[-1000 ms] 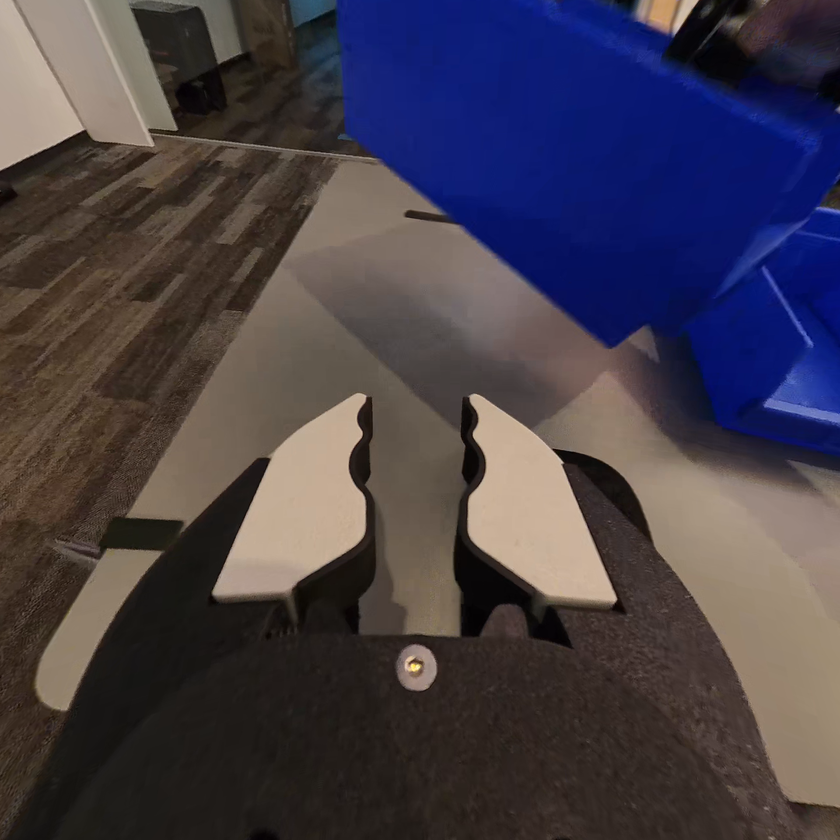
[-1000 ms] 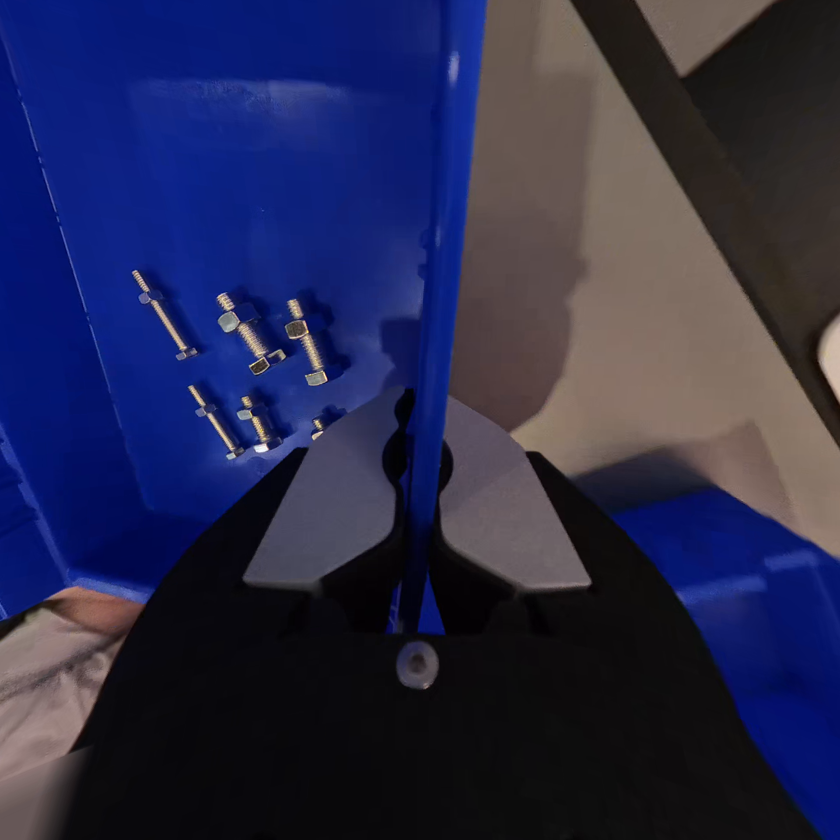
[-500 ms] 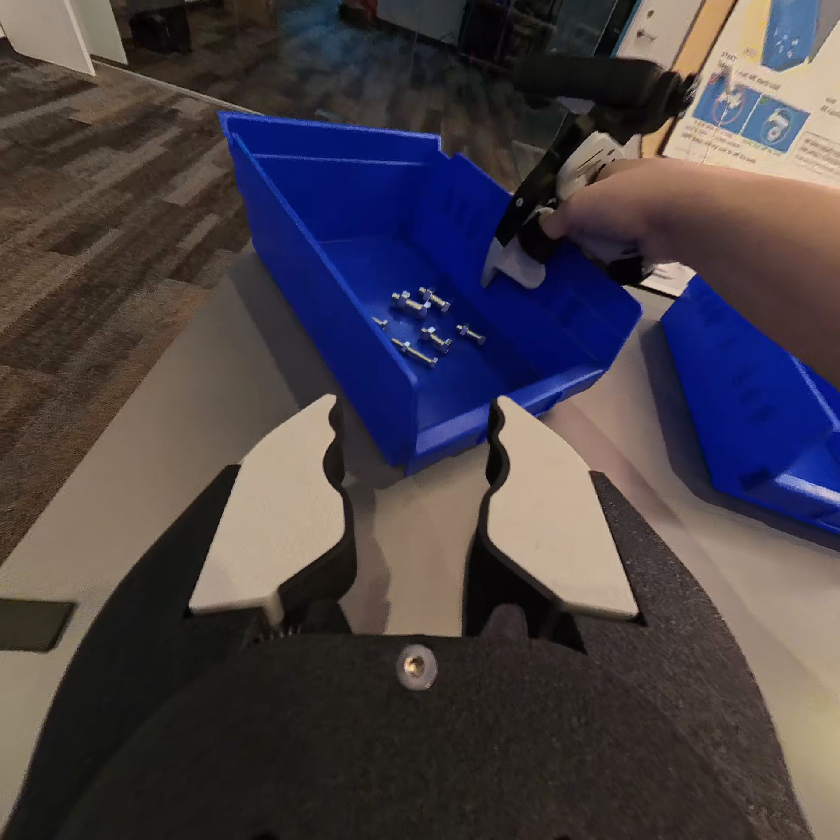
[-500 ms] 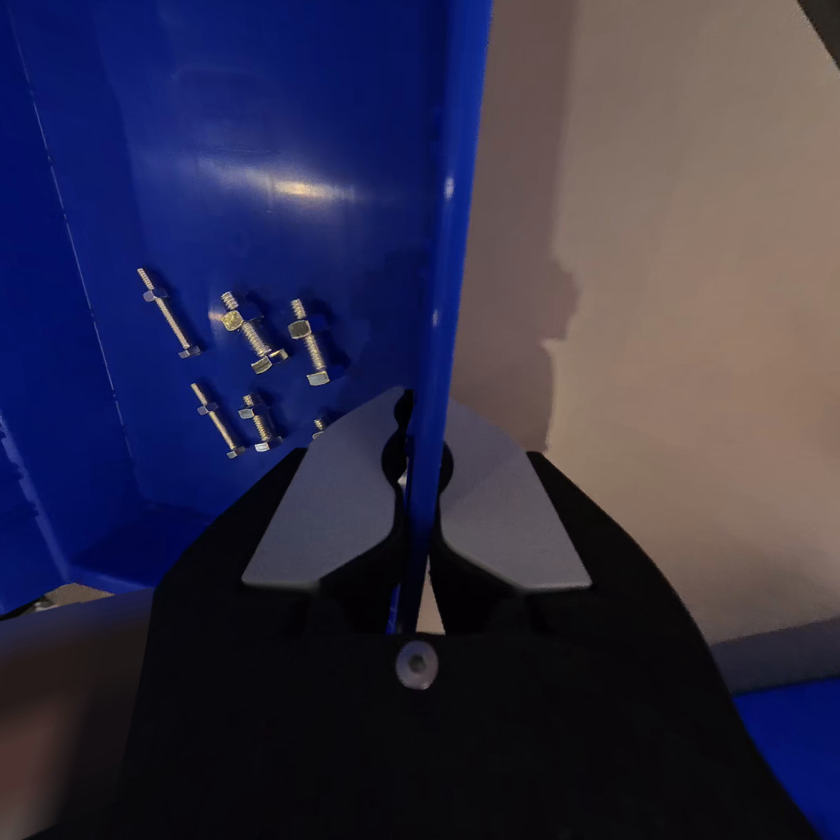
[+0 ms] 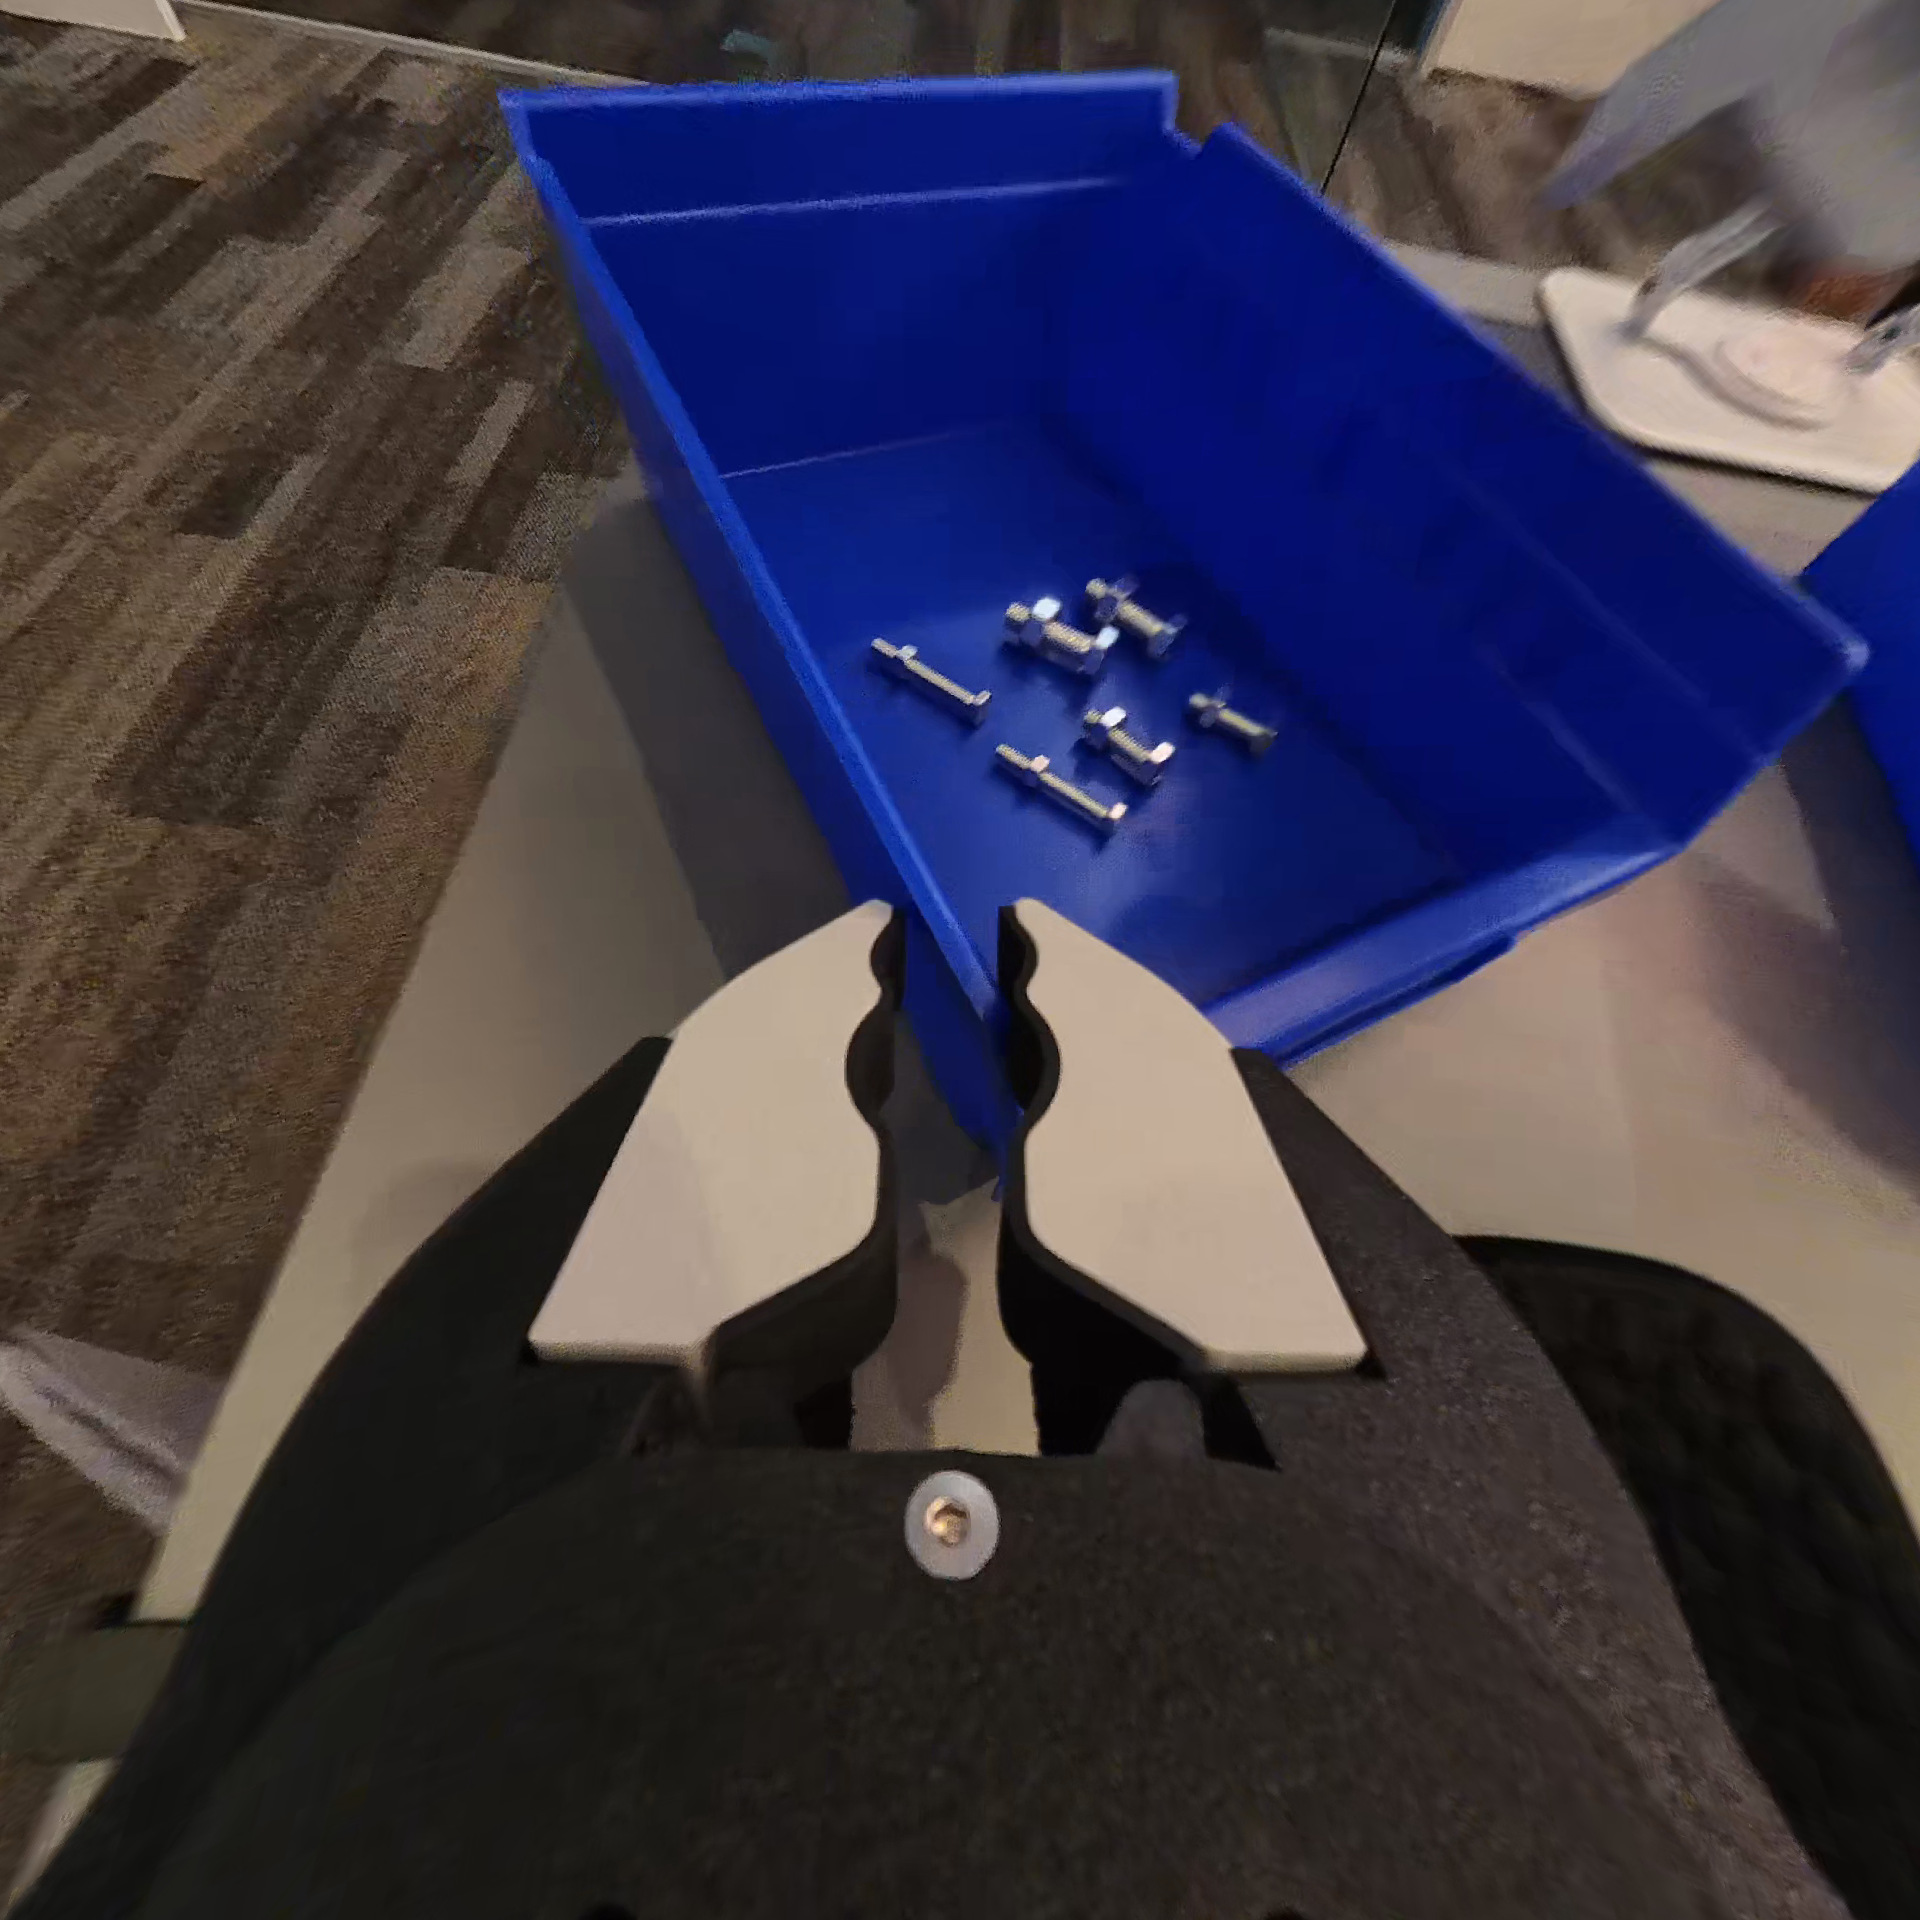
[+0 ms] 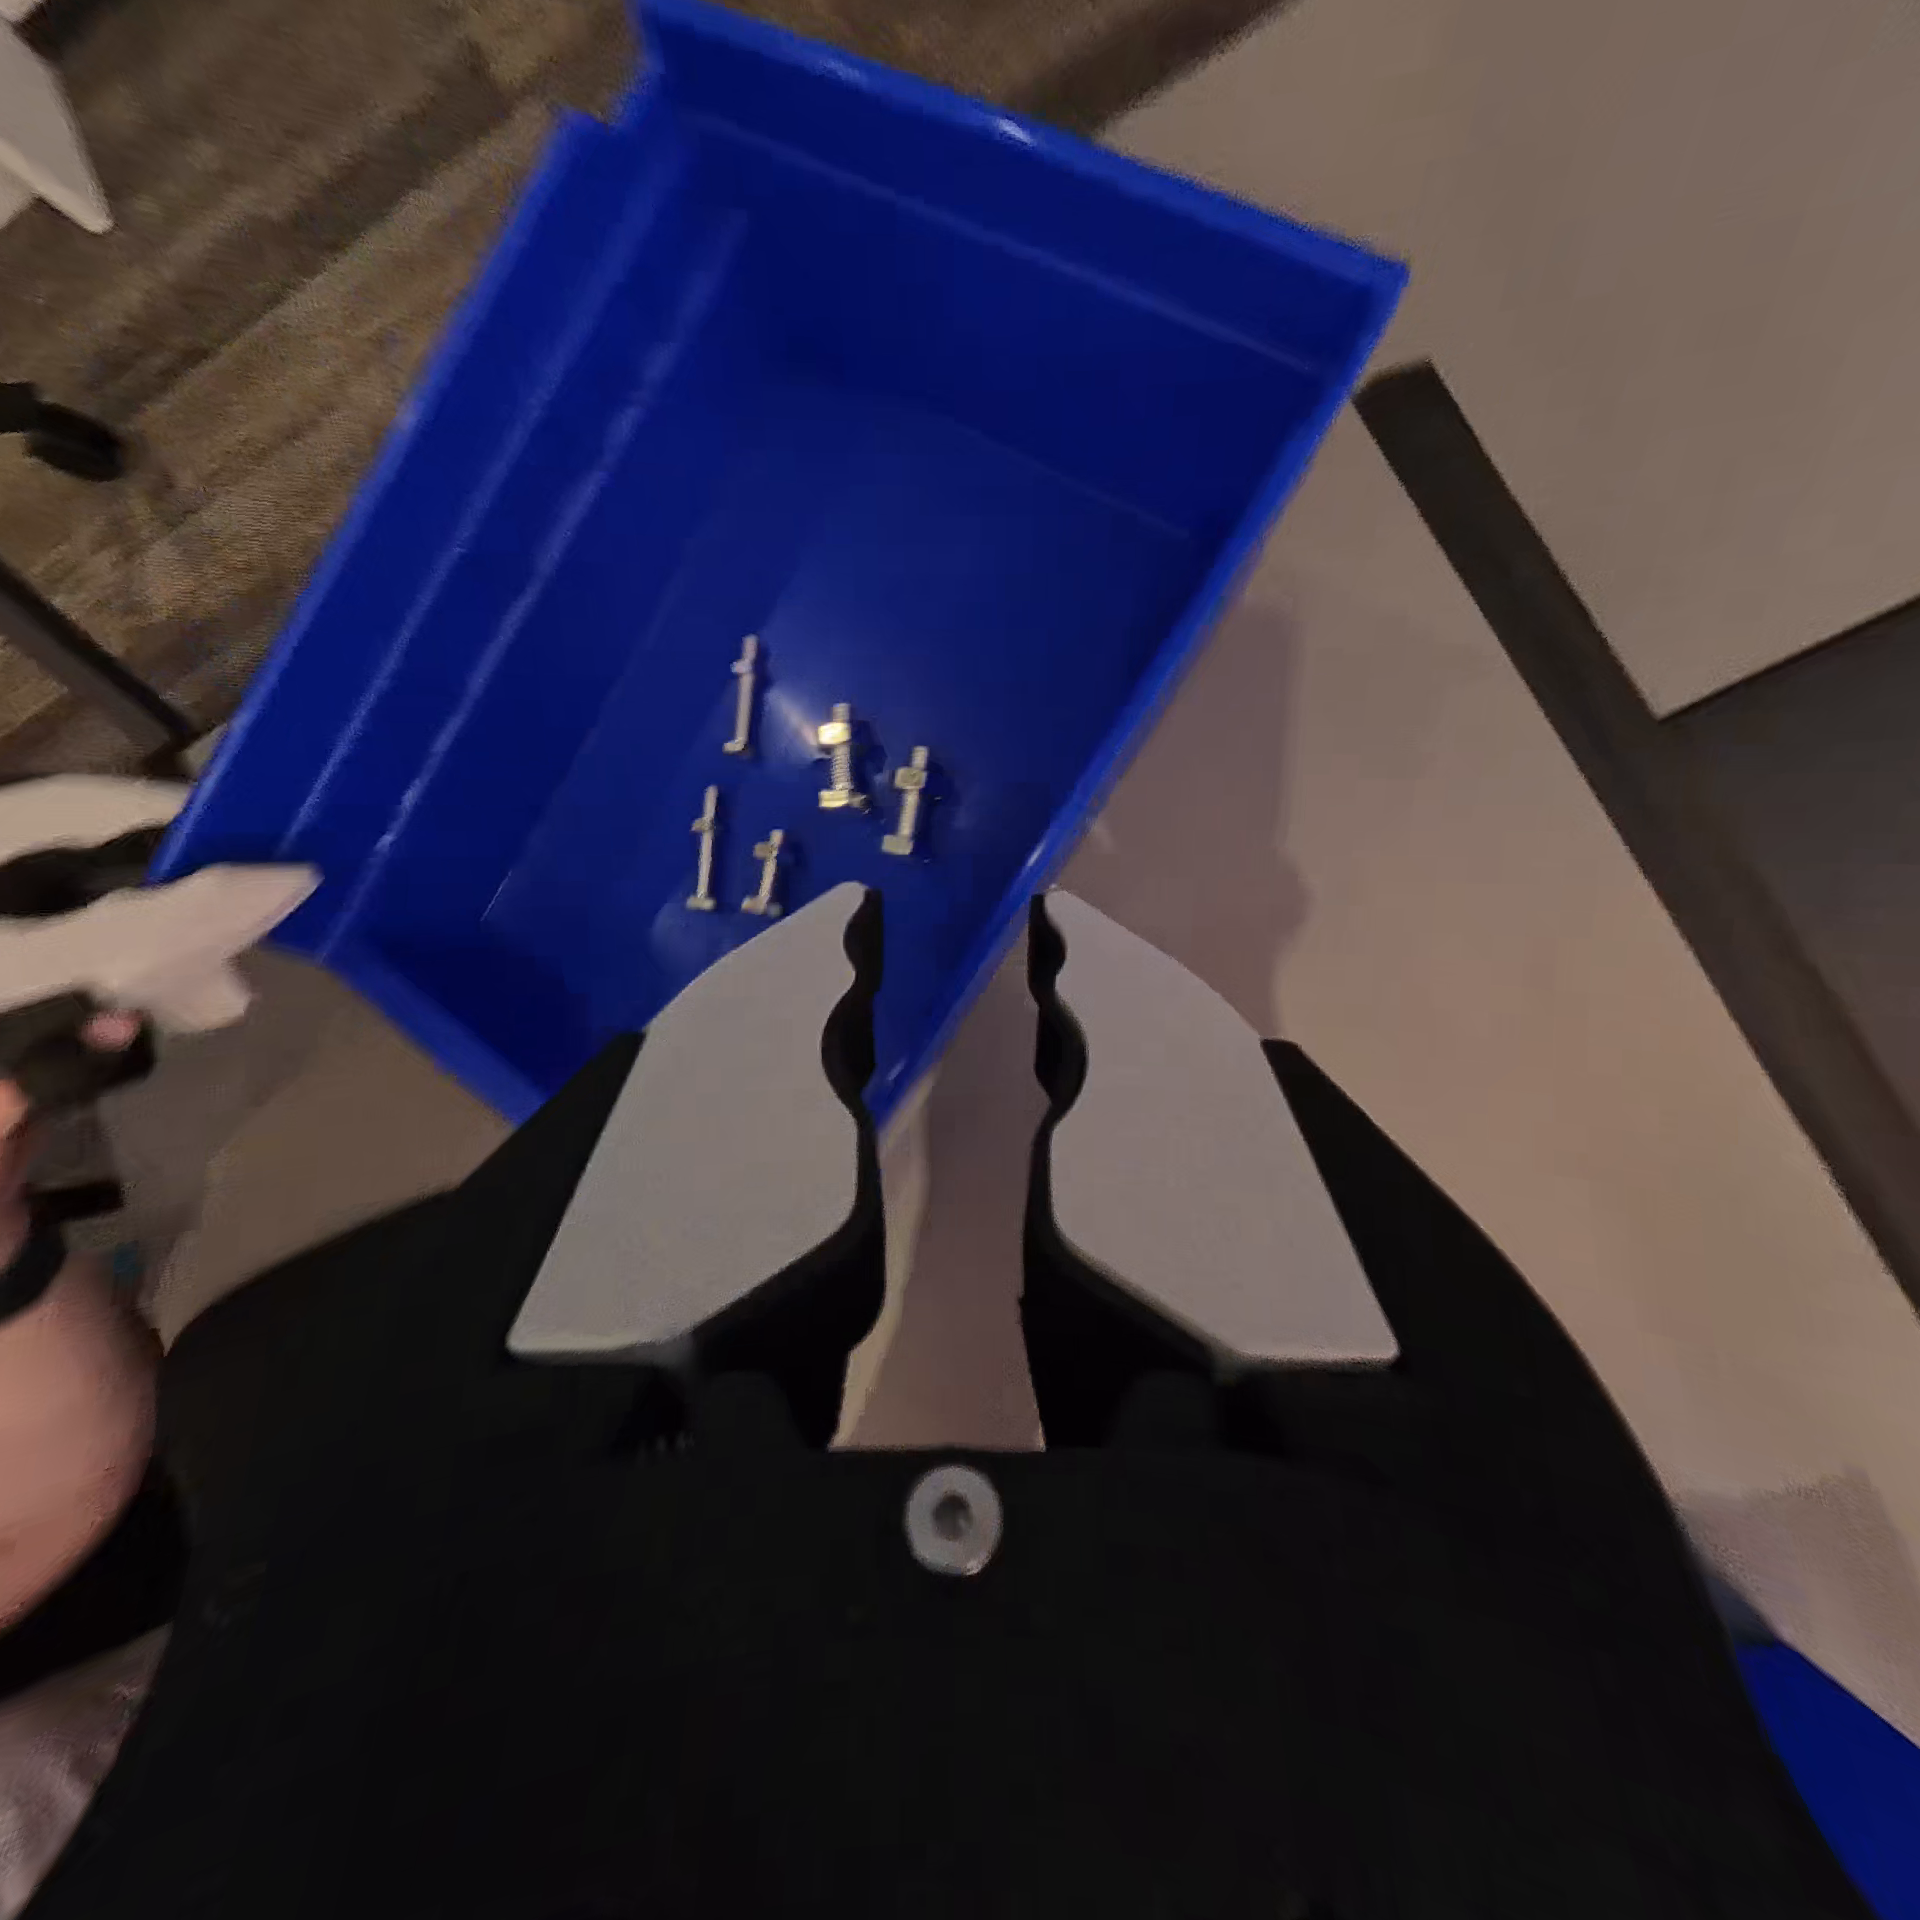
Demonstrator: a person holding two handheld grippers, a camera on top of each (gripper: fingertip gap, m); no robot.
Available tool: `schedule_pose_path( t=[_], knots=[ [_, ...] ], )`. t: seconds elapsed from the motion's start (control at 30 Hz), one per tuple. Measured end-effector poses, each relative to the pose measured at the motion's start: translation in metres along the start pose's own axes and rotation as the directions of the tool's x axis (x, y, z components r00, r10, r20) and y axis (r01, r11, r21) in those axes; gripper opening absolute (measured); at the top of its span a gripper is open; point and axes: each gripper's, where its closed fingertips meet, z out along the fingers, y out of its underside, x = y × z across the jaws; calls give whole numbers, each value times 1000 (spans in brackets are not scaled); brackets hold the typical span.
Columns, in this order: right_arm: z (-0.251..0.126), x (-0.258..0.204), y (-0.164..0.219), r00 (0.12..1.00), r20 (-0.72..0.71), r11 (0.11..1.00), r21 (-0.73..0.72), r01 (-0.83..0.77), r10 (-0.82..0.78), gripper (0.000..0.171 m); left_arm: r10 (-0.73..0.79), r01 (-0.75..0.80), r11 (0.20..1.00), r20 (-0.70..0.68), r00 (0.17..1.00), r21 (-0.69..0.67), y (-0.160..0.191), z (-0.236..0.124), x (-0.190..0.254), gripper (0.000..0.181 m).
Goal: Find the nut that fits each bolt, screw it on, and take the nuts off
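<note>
Left wrist view: the left gripper (image 5: 948,914) has its jaws parted, straddling the near corner wall of the blue bin (image 5: 1455,436), clamping nothing.
Bin floor: six bolts (image 5: 1075,701) lie loose, each seemingly with a nut on.
Right wrist view: the right gripper (image 6: 951,904) is released too, hovering over the bin's (image 6: 997,135) near wall, empty.
Progress: by my read, unscrewing is not yet begun; every bolt is untouched.
</note>
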Motion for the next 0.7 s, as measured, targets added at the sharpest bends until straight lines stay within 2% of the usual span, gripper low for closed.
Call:
schedule_pose_path(
  t=[0.13, 0.2, 0.33, 0.5, 0.7],
  knots=[
    [-69, -15, 24, 995, 34, 990, 106, 89, -93, 24, 161, -154, 985, 99, 982, -73, -4, 2, -36, 6],
    [-102, -13, 50, 992, 15, 984, 133, 119, -122, 24, 209, -201, 975, 89, 974, -98, -7, 4, -53, 6],
    [-163, 27, 121, 973, -189, 982, 104, 155, -133, 24, 236, -239, 966, -36, 971, -96, -12, 10, -74, 5],
    [-233, 91, 213, 897, -441, 996, 67, 54, -19, 25, 343, -360, 926, -145, 928, -111, -15, 14, -87, 7],
    [-284, 124, 286, 879, -424, 971, 186, -151, 219, 25, 351, -375, 925, -233, 907, -66, -19, 18, -96, 7]
  ],
)
